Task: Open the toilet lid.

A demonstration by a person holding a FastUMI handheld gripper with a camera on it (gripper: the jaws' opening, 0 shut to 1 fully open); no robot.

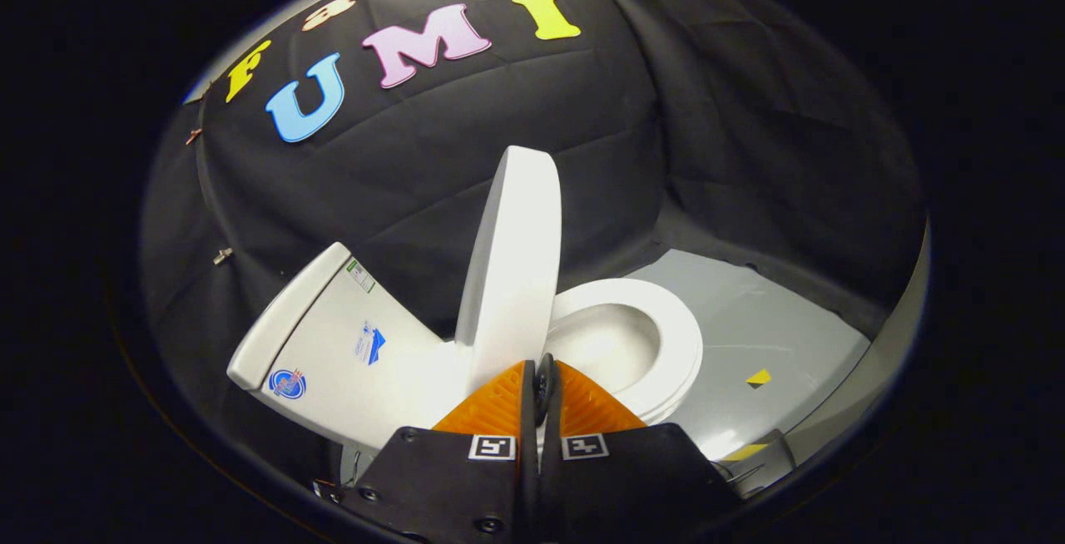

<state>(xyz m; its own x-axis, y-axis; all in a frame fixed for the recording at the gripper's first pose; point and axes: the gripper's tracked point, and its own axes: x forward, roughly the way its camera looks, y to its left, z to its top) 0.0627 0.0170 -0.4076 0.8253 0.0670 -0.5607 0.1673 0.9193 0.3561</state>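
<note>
Illumination is even and moderate, falling from above; the white toilet lid (509,261) and grey floor (774,336) read bright against dark cloth. Fisheye curvature bends the periphery (strongest at the margins). Focus is sharp, shadows soft, glare minimal.

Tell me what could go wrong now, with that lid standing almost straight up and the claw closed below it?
1. The toilet lid stands raised but leans on nothing, apart from the tank; it might tip back and slam onto the seat.
2. The claw has its orange fingers pressed together with nothing visibly pinched between them, just below the lid's edge, so it probably cannot catch a falling lid.
</note>
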